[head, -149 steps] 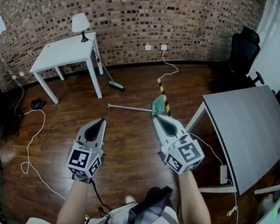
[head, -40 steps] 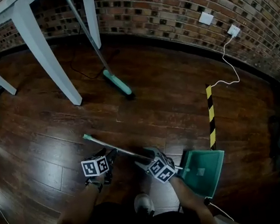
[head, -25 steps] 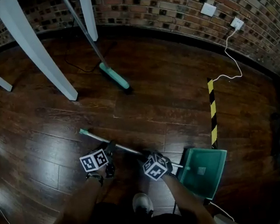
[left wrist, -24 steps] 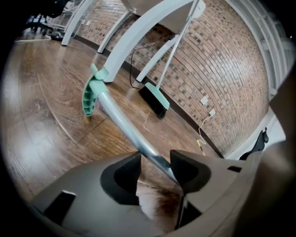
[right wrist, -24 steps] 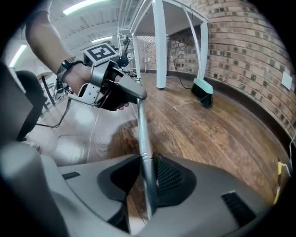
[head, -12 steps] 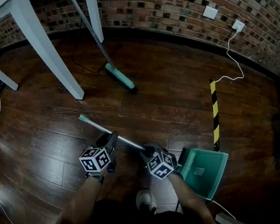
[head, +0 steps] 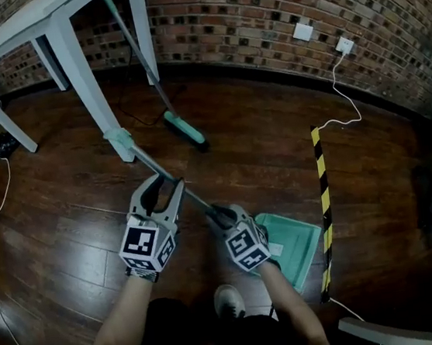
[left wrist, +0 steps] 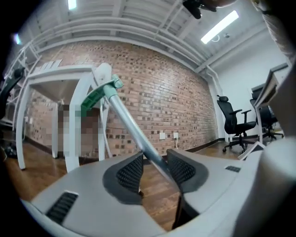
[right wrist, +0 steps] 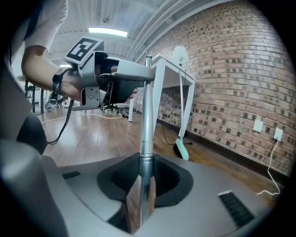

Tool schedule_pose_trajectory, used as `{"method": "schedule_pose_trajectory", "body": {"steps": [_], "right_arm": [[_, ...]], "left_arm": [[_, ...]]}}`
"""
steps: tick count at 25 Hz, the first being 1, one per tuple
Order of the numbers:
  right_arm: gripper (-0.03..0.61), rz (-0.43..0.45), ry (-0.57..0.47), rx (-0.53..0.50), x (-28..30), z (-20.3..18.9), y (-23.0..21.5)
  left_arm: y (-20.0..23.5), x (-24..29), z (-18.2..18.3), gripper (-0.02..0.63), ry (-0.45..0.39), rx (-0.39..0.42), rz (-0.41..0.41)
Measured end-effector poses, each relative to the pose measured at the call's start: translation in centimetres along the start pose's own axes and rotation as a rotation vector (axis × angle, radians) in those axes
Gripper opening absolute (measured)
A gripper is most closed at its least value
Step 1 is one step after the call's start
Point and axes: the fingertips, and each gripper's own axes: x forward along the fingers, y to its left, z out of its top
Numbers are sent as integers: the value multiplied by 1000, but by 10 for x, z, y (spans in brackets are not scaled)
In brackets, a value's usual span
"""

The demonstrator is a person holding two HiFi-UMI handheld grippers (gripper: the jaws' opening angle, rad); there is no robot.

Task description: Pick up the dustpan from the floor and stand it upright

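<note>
Steel handle of one dustpan: right claw grips it, left claw closing round

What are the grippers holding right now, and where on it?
The dustpan, by its handle: right gripper clamped on the lower end, left gripper closing its jaws around it higher up.

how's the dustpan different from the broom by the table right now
The dustpan has a wide pan; the broom has a narrow head. The dustpan's handle slants up between the grippers, the right gripper shut on it and the left gripper with its jaws closing around it; the broom leans untouched by the table, head on the floor. Both are teal with long metal handles.
</note>
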Motion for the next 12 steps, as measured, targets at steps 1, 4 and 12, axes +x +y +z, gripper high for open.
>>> {"method": "schedule_pose_trajectory", "body": {"steps": [1,4,12], "right_arm": [[89,-2,-28,12,-4,10,1],[91,-11,-122,54,-13,40,1],[89,-12,-200,105,-11,73,8]], "left_arm": [[-8,-3,17,177,-21,41,-8],[-42,-9,64,144,-31,166,-63],[-92,-22,104,107,-43,265,-157]]}}
